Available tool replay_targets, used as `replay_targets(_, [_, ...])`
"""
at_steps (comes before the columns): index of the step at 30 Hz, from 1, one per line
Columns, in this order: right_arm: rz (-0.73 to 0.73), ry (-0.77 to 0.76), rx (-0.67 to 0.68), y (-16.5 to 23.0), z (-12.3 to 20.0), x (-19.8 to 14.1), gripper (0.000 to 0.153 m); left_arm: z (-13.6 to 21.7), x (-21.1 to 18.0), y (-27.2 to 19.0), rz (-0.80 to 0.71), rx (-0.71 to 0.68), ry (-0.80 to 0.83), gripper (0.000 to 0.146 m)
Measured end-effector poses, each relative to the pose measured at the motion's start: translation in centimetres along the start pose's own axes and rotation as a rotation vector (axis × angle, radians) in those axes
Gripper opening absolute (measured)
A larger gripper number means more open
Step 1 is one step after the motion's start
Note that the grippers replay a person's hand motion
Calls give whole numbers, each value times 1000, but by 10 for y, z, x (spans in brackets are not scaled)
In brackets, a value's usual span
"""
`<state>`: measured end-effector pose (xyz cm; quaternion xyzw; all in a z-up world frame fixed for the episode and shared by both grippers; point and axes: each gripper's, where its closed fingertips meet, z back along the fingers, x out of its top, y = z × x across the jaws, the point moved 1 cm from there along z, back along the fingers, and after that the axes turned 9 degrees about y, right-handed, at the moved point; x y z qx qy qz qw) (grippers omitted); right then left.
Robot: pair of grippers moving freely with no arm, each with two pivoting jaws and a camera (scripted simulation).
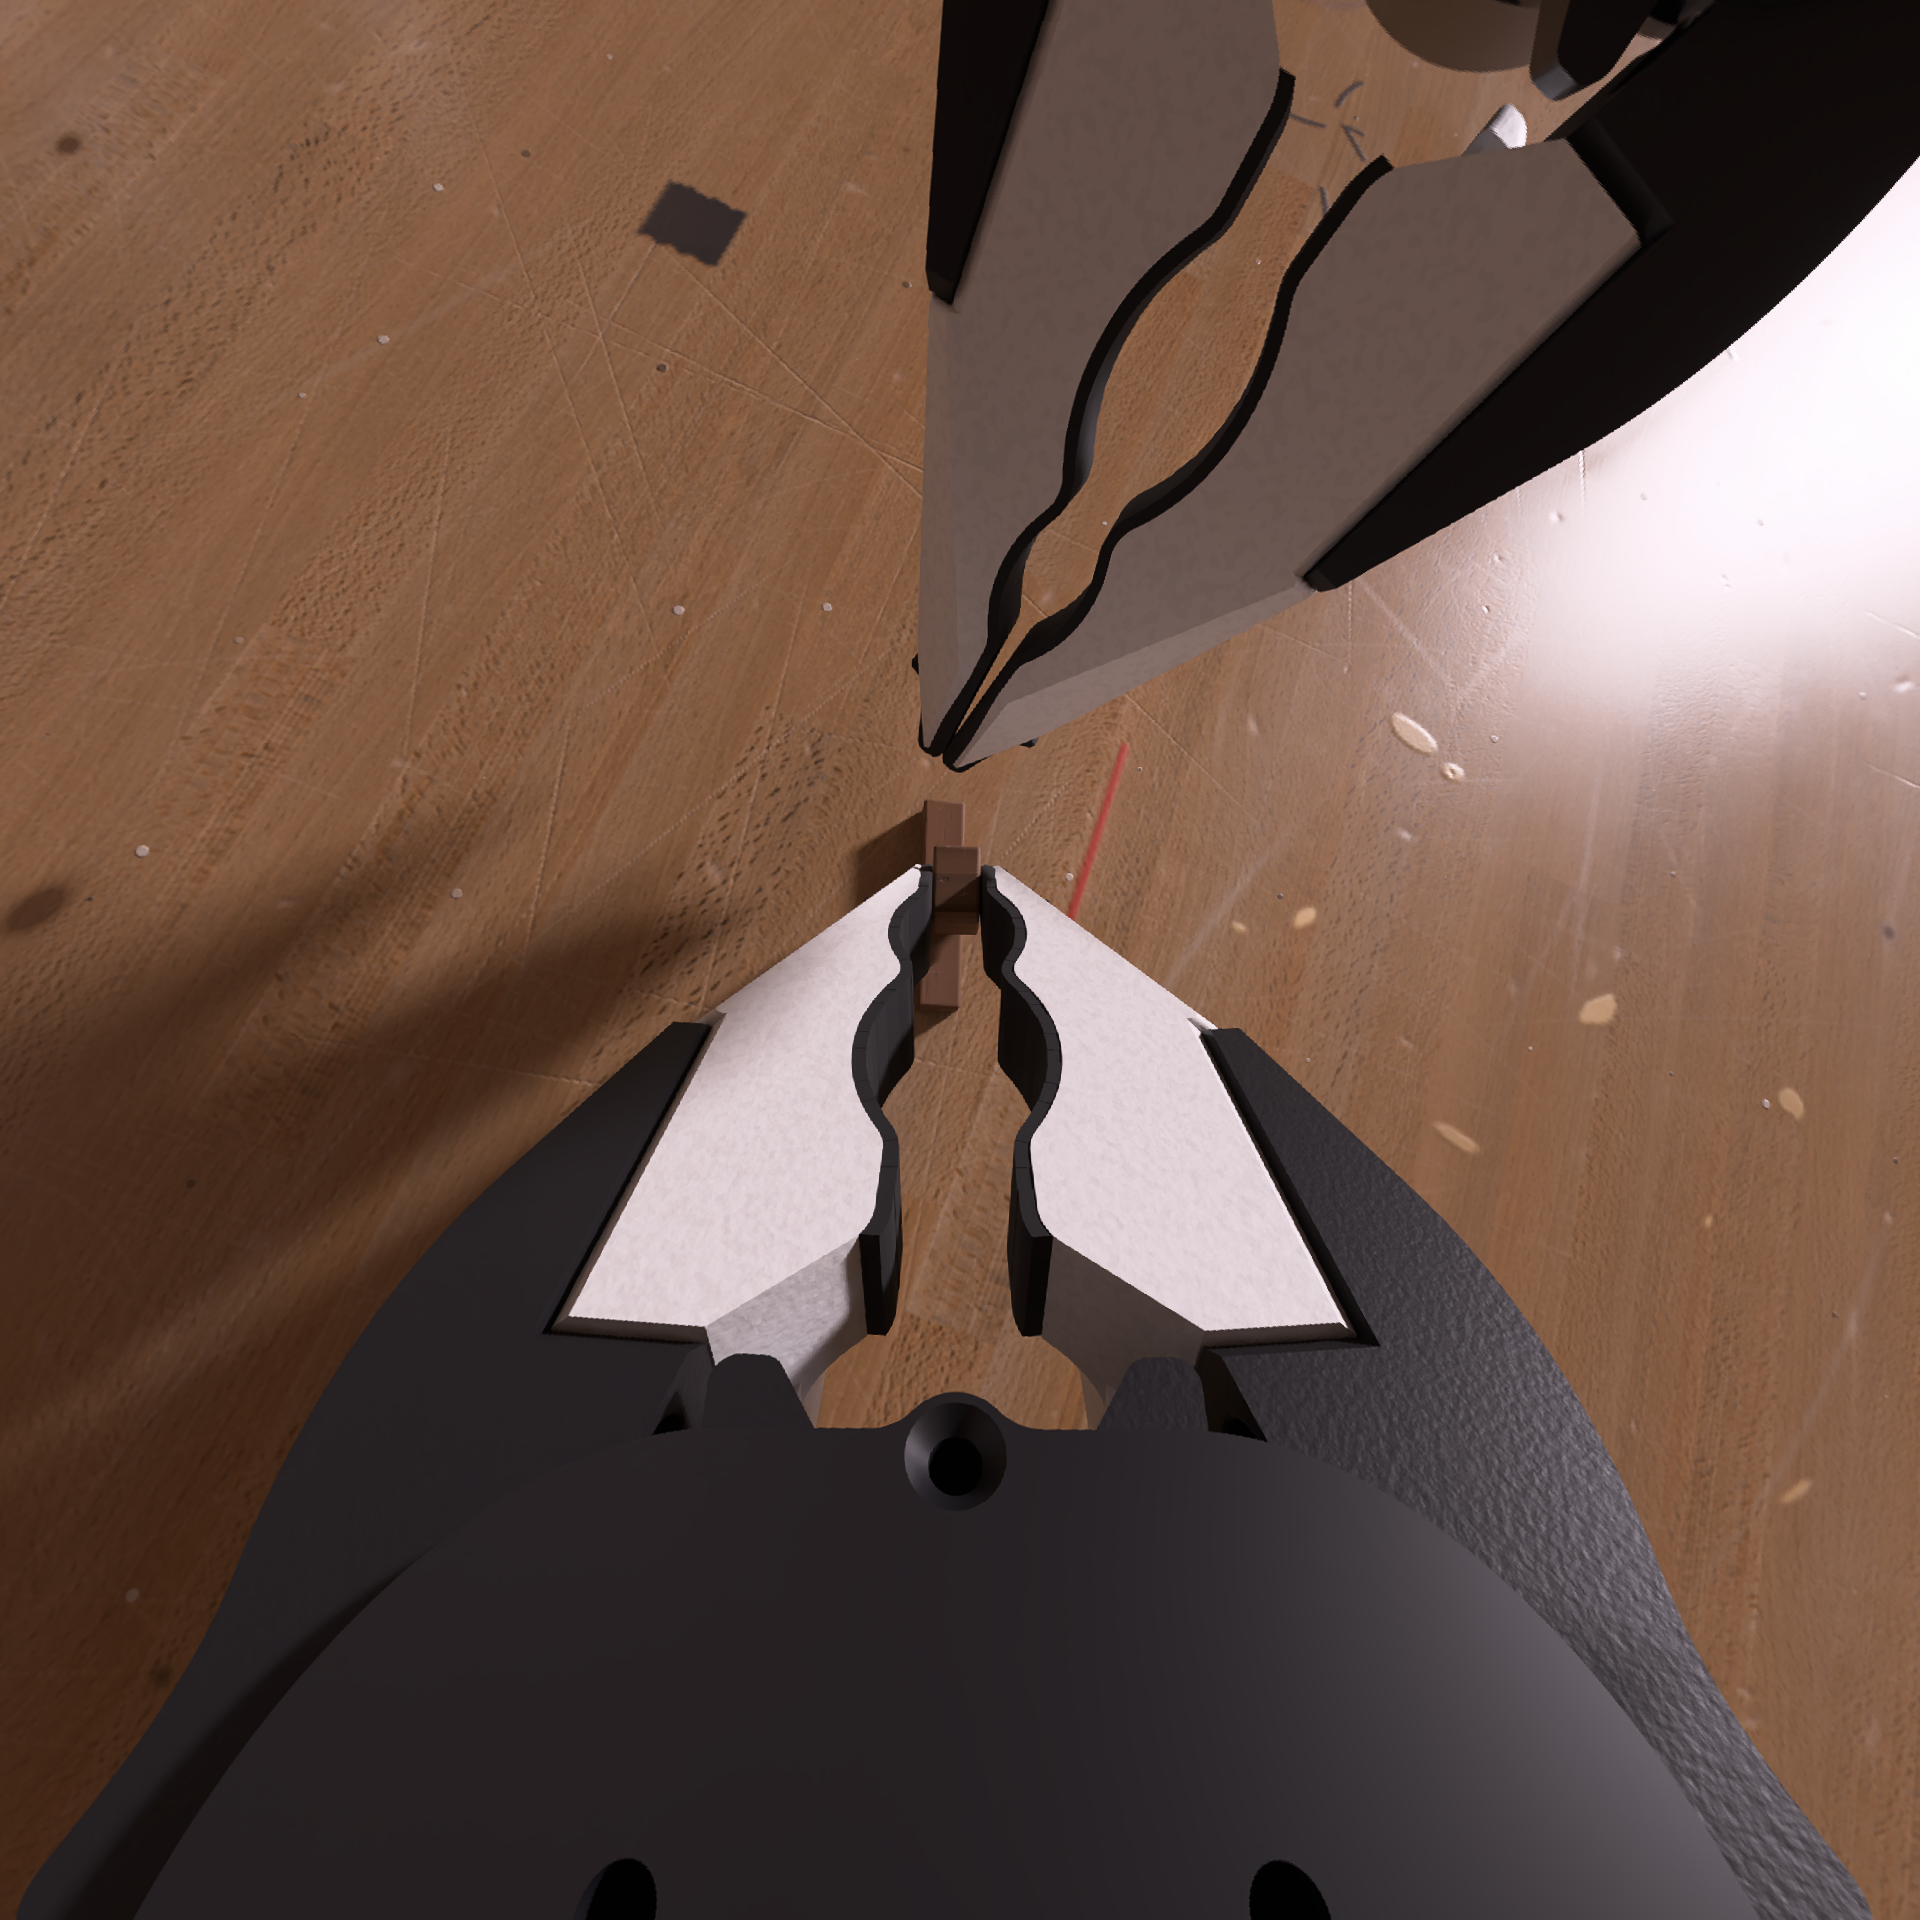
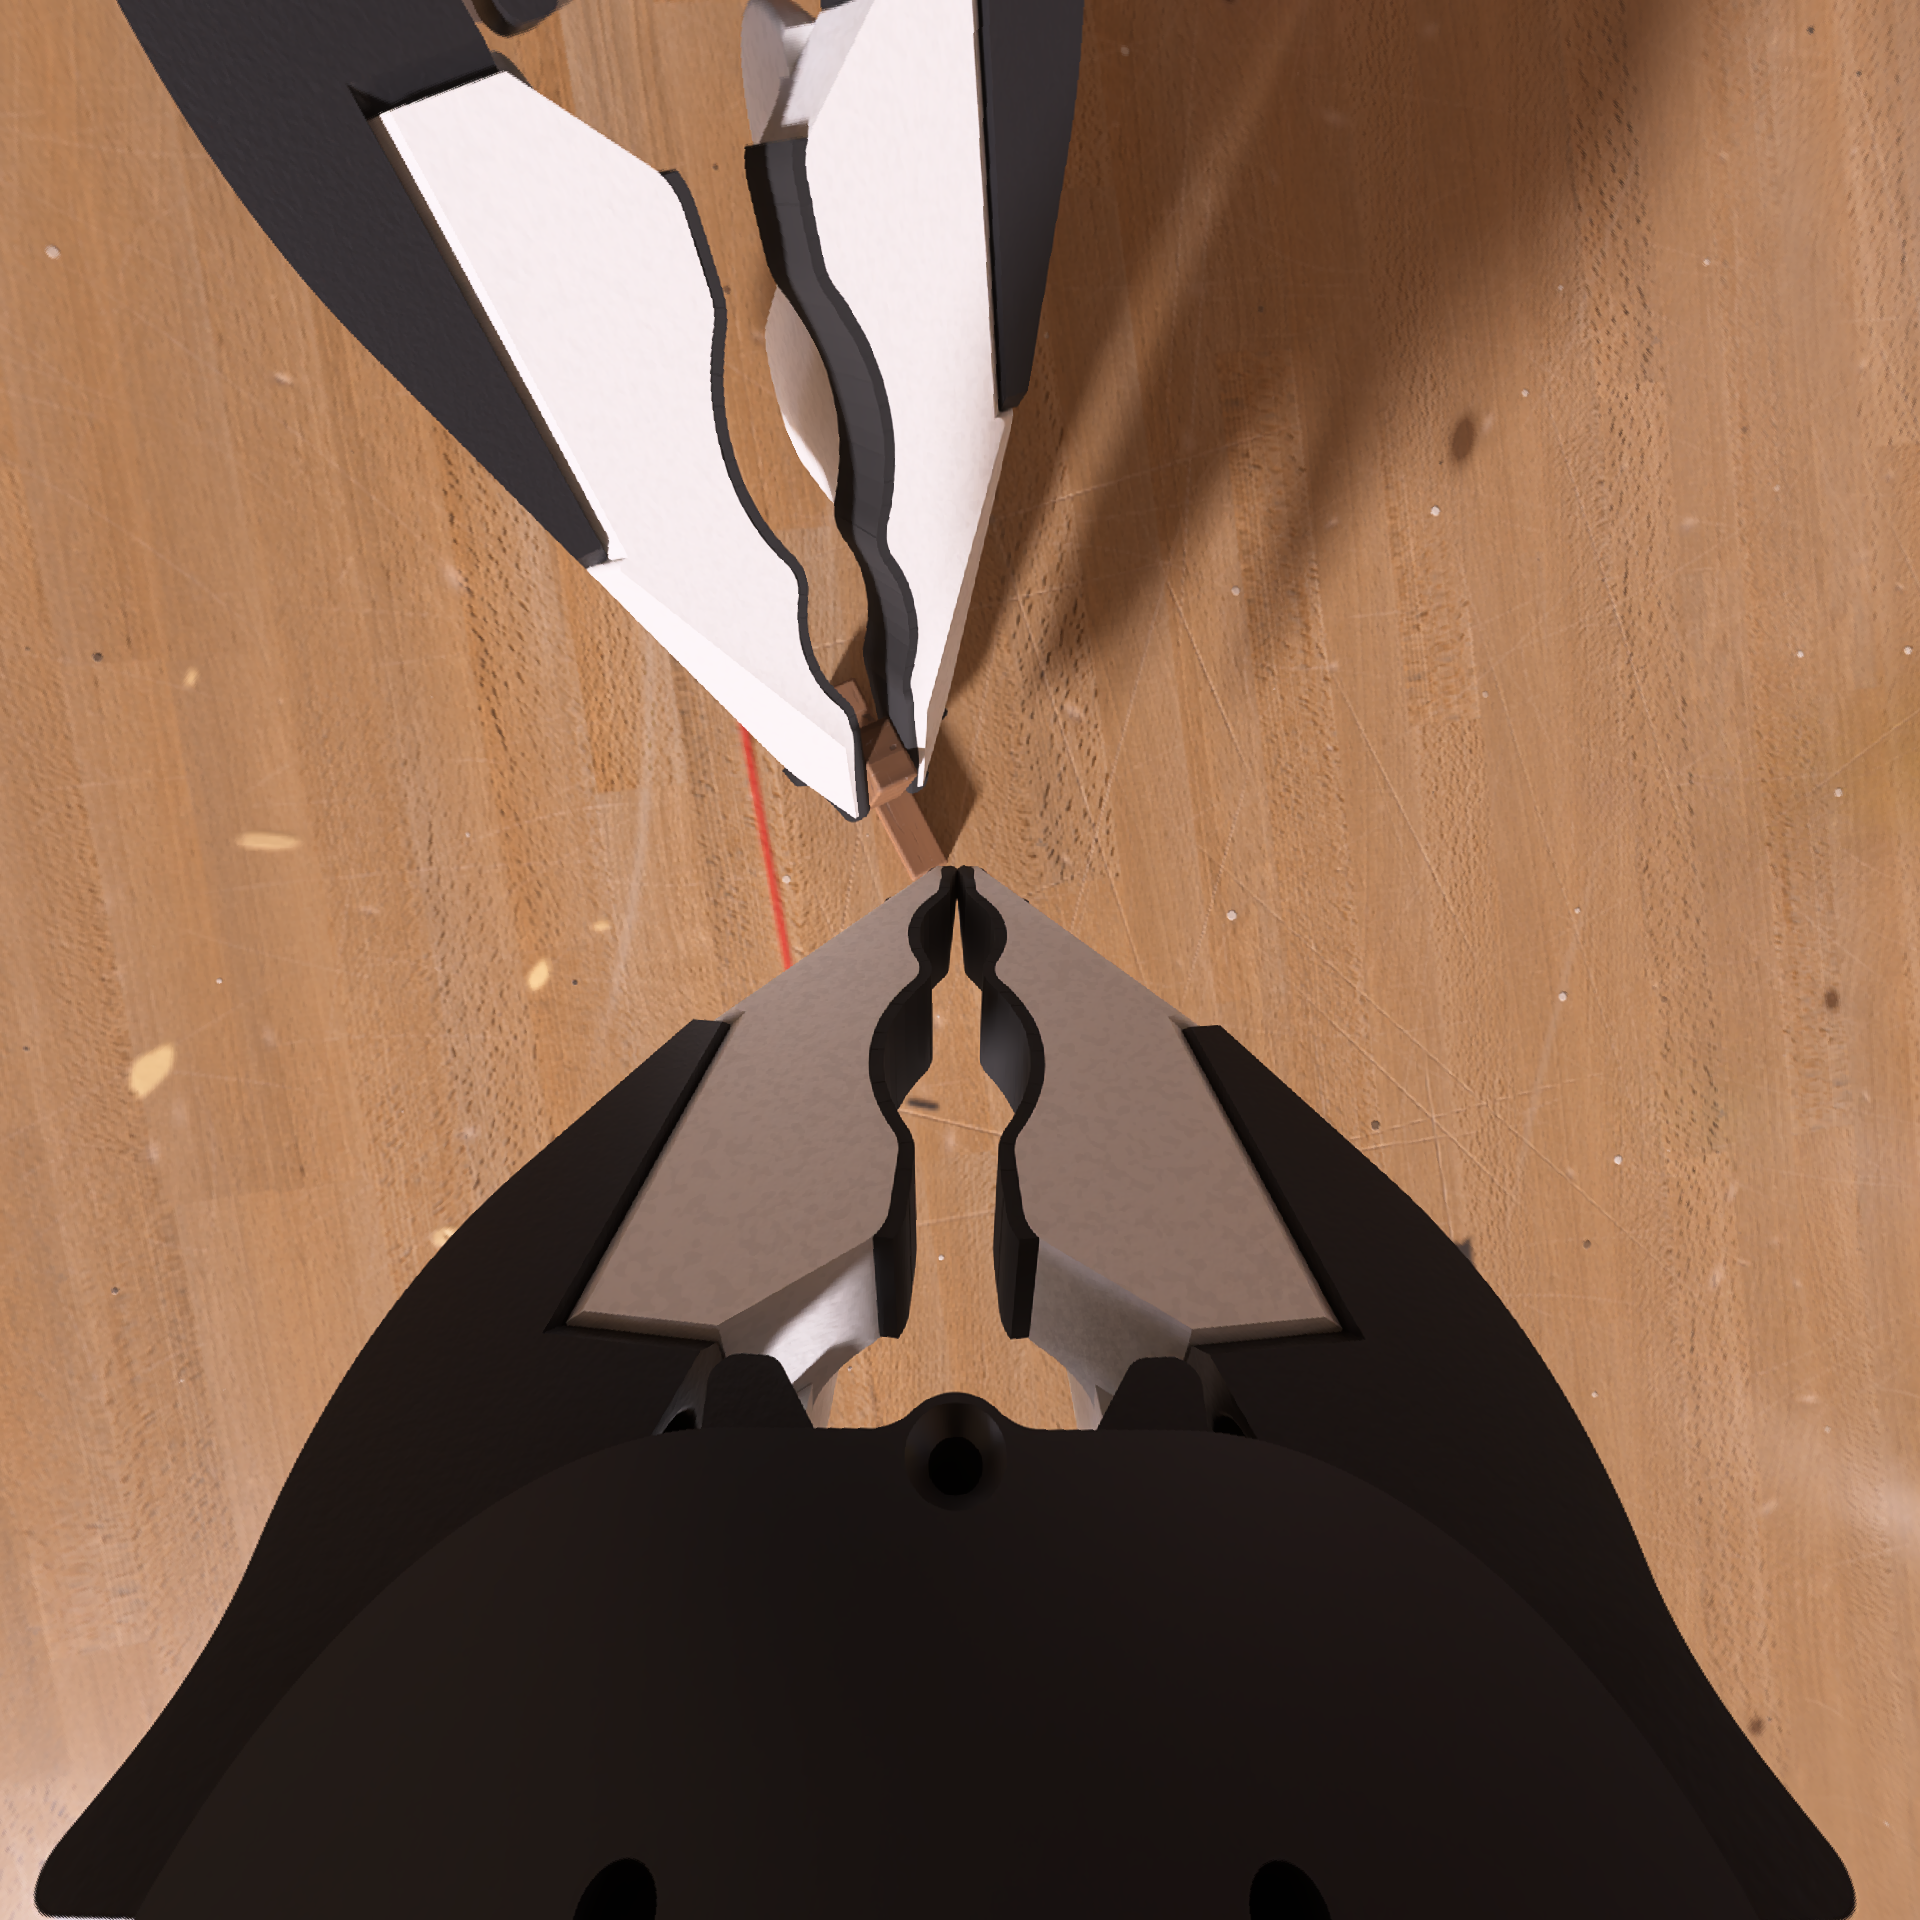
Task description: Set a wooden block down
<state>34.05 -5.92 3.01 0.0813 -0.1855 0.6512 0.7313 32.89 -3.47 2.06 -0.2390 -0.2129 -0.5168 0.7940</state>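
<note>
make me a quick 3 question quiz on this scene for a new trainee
1. True or false: the right gripper holds the wooden block.
2. Which gripper has its fingertips on either side of the block? A) left gripper B) right C) neither
3. What thin coloured mark lies on the wooden table near the block?

Key:
1. False; its fingertips are together with nothing between them.
2. A
3. A red line.

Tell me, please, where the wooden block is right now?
The wooden block sits between the left gripper's fingertips, above the wooden table, just short of the shut right gripper.
</note>
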Motion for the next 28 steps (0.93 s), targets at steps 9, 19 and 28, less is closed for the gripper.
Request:
replay_targets(9, [-3,25,23,0,-3,2,0,0,0,0,2,-2,-3,8])
replay_targets(19, [-9,92,81,1,-6,-1,0,0,0,1,-3,14,-7,8])
replay_targets(28, [-37,35,45,-1,-5,1,0,0,0,2,-22,18,-2,8])
